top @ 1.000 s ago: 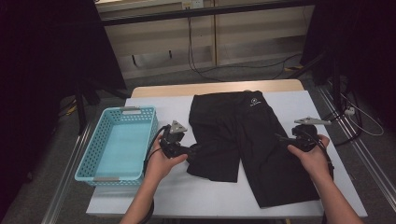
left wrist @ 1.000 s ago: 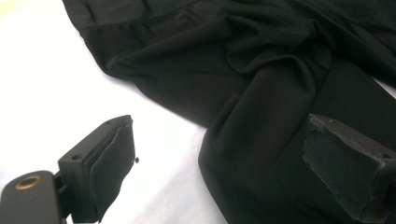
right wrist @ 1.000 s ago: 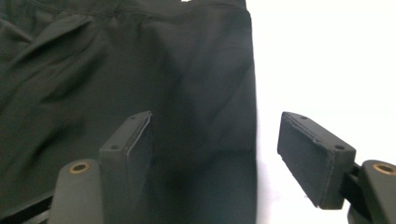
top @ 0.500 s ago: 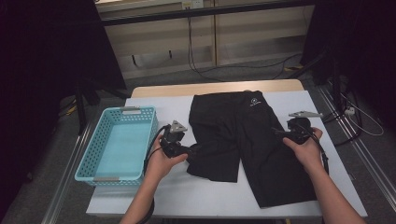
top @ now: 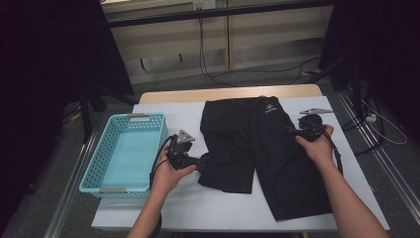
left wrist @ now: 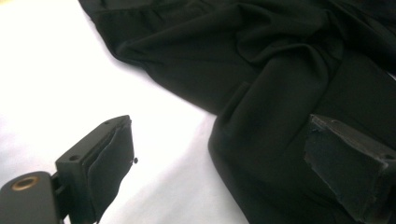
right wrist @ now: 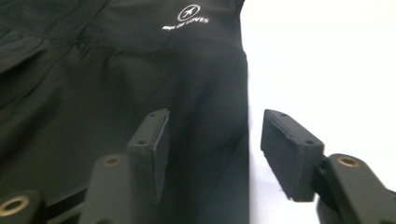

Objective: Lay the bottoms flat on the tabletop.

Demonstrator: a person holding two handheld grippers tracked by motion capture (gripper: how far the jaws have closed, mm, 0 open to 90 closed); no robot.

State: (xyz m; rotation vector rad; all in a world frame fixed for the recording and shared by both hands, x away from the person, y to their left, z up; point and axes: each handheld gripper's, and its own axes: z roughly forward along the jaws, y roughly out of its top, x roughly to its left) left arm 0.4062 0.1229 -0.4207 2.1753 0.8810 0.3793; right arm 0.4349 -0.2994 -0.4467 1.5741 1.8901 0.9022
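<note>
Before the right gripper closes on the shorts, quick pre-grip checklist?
1. Shorts lie on the table, logo up: ok.
2. Right gripper straddles the shorts' side edge; jaws have just been closing, pads not pressing: ok.
3. Left gripper open at the leg hem, cloth not pinched: ok.
4. Shorts flat: not ok, cloth bunched near the left gripper.
5. Basket empty: ok.
6. Edge depth between right jaws: cannot tell.
</note>
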